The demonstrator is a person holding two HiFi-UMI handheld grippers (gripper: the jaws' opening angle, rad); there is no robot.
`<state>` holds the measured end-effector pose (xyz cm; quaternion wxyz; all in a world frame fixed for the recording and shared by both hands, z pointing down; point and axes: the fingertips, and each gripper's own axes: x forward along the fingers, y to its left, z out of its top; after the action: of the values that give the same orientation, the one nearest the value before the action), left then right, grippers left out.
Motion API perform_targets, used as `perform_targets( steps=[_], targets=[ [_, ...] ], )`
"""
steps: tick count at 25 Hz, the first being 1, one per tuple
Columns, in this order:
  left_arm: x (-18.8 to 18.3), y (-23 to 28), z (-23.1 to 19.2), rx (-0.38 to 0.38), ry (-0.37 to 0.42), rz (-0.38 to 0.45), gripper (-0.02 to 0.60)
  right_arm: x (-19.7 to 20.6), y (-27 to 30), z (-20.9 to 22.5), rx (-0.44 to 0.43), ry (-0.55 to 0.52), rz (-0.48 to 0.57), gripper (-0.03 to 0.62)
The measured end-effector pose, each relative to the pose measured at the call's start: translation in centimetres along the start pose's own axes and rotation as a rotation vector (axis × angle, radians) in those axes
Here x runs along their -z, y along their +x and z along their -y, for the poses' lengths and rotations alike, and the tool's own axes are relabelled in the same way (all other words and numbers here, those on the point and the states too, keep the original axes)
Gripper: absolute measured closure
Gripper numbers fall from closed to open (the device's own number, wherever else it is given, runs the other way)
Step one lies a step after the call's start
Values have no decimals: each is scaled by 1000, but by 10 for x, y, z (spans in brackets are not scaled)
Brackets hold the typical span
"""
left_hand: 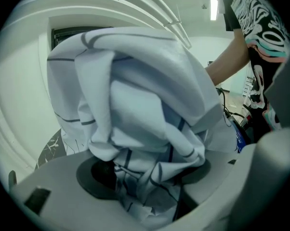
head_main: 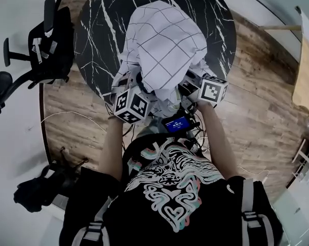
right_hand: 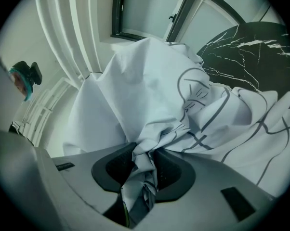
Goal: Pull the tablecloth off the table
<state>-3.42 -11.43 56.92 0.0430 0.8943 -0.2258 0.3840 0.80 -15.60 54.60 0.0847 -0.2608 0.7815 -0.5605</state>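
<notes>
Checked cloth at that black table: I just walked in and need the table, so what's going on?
A person holds a gripper in each hand. The left gripper and the right gripper each have jaws clamped on the white dark-gridded fabric tablecloth, bunched in a heap over the near edge of the round black marble table.

Black office chair, wooden floor
</notes>
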Motion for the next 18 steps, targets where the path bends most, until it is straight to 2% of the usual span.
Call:
perform_targets(
  steps=[18],
  targets=[
    [-22,-34,10,-85,51,45,227,0,-13,-47,-38,-92,35,461]
  ],
)
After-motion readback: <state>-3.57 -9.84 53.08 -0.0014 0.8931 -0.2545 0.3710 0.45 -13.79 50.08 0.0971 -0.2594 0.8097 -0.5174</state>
